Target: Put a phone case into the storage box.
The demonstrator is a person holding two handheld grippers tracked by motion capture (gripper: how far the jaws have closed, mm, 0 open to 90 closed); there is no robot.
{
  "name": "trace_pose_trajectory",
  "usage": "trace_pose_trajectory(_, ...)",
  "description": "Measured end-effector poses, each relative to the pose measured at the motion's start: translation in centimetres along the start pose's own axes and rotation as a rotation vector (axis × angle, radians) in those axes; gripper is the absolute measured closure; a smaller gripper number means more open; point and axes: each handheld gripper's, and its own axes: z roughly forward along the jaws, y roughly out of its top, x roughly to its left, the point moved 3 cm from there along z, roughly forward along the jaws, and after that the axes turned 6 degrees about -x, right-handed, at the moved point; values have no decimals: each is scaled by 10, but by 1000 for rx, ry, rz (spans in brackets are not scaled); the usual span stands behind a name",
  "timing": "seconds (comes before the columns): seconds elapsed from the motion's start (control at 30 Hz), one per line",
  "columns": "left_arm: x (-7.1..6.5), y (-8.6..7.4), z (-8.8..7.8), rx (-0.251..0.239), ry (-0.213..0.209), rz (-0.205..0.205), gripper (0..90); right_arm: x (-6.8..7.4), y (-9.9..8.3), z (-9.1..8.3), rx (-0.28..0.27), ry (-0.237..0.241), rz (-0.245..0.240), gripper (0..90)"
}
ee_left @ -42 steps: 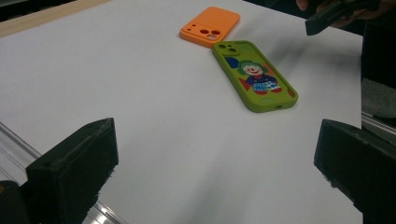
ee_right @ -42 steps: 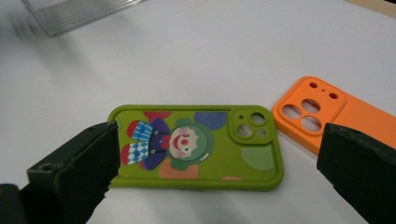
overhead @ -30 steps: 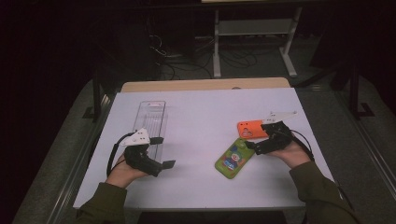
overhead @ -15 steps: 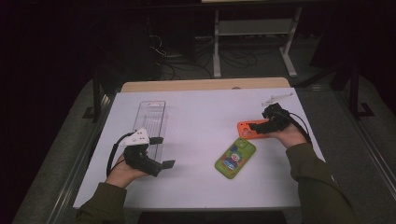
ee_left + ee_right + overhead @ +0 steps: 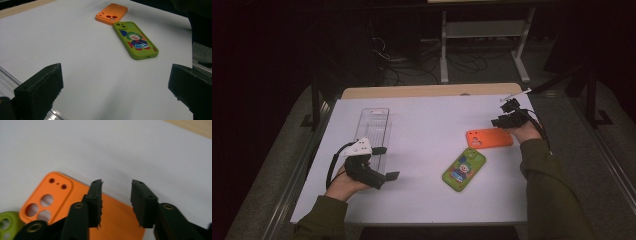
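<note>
The right gripper sits just past the far end of the orange case, jaws partly drawn in and just now closing, with nothing pinched between them. From the right gripper view the case lies flat directly under and behind the jaws, so the pads are above the case's back, not on an edge. That looks like the thing to fix: to lift a flat case off the desk cleanly, the person would likely do well to tip the gripper so one jaw slides under the near long edge and the other comes down on top, then squeeze gently. A hard pinch on soft plastic may just skate it across the sheet.

The case is bright orange, thin, rounded at the corners, lying back-up with a raised camera block: three large round holes and two small ones. It probably flexes a bit and weighs little. Its camera end nearly touches the green case, the one with a clown print, which lies just beside the gripper's reach, toward the person. A careless drag could nudge that one too.

The left gripper rests wide open and empty, well apart from both cases, next to a clear tray.
</note>
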Motion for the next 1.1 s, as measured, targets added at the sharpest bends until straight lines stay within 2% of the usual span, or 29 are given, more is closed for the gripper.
trace_pose_trajectory(0.07,0,0,0,0,0,-1,0,-3,0,2,4,-11,1,675)
trace_pose_trajectory(0.13,0,0,0,-1,0,-2,0,-10,-2,8,44,-31,25,748)
trace_pose_trajectory(0.27,0,0,0,2,0,0,0,-18,-6,17,83,-56,32,857)
trace_pose_trajectory(0.37,1,0,0,3,2,3,0,-20,-8,23,107,-68,25,883)
trace_pose_trajectory(0.5,1,0,0,-1,3,3,0,-23,-8,28,119,-82,20,885)
trace_pose_trajectory(0.77,1,-1,-1,1,4,2,0,-25,-10,32,154,-78,24,887)
trace_pose_trajectory(1.1,1,-1,0,6,3,10,0,-27,-16,23,176,-63,-22,889)
